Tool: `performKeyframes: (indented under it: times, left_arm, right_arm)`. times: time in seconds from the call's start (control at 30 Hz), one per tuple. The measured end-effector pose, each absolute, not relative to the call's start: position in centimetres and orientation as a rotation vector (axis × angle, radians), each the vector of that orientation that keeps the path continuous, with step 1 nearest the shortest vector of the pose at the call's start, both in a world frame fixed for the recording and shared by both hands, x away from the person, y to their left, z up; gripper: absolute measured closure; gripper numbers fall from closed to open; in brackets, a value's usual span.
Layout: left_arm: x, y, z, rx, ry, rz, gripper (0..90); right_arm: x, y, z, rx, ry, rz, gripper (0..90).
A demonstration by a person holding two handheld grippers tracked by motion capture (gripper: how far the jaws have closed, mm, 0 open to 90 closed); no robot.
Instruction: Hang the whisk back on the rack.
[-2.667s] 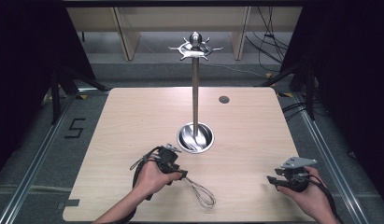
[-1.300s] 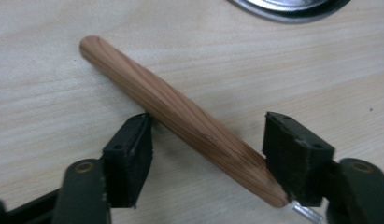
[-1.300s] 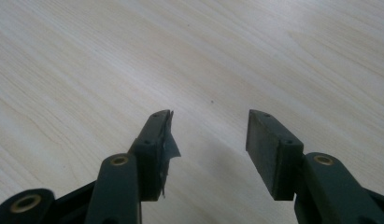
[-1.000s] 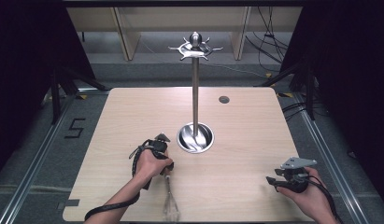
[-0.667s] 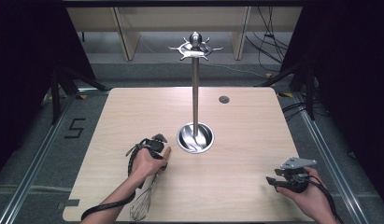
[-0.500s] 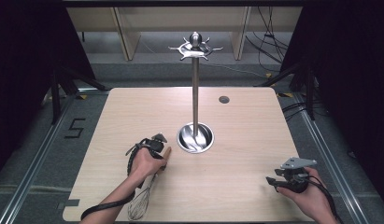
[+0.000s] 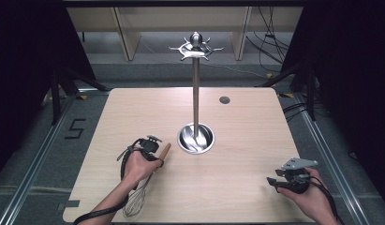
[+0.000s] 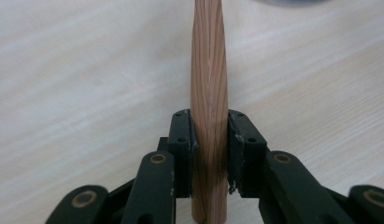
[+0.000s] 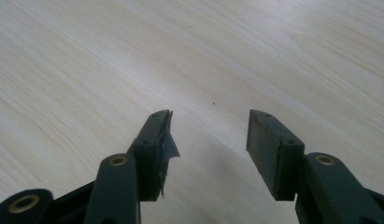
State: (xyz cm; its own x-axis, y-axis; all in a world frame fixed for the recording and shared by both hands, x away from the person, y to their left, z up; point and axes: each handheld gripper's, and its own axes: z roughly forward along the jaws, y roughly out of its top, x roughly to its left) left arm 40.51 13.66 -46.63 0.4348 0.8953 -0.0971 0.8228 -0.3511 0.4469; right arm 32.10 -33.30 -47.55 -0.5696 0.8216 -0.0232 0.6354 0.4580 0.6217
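Note:
A whisk with a wooden handle [image 7: 165, 151] and wire loops [image 7: 134, 204] lies near the table's front left. My left gripper [image 7: 157, 155] is shut on the handle, its jaws having just been closing around it. In the left gripper view the pads [image 8: 182, 140] press both sides of the handle [image 8: 209, 84], whose tip points away toward the stand. A tall metal utensil stand [image 7: 196, 93] with hooks on top rises from a round steel base [image 7: 196, 138] at mid-table. My right gripper [image 7: 273, 183] rests open at the front right; nothing is between its pads [image 9: 273, 149].
The pale wooden table [image 7: 255, 136] has a small dark round grommet [image 7: 224, 100] toward its far edge. Dark floor and rails flank both sides, with shelving and cables beyond the far edge. A black cable trails from the left hand.
The left hand has swung the whisk round, so its wire loops went from the right of the hand to the near left, and the handle tip now points toward the stand. The right hand stayed still.

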Motion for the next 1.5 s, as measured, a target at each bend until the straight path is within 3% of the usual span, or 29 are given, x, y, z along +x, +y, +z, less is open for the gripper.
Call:
performKeyframes:
  times: [0.23, 0.47, 0.83, 1.33, 1.5]
  left_arm:
    - [38.9, 15.3, -44.1, 2.027, 1.354, 0.382, 72.1]
    - [38.0, 16.5, -42.0, 1.954, 1.266, 0.459, 72.1]
    - [37.2, 16.3, -40.5, 1.696, 1.187, 0.613, 72.2]
    - [37.7, 16.6, -39.5, 1.618, 1.078, 0.762, 72.1]
    - [37.0, 16.1, -38.6, 1.562, 1.039, 0.874, 72.1]
  right_arm:
    - [32.1, -33.3, -47.4, 1.238, 2.392, 0.815, 50.6]
    - [32.1, -33.3, -47.4, 1.238, 2.382, 0.828, 50.7]
    - [31.9, -33.2, -47.2, 1.258, 2.385, 0.83, 50.7]
    - [32.0, -33.4, -47.2, 1.226, 2.374, 0.841, 50.8]
    - [32.0, -33.3, -47.2, 1.223, 2.371, 0.844, 50.7]
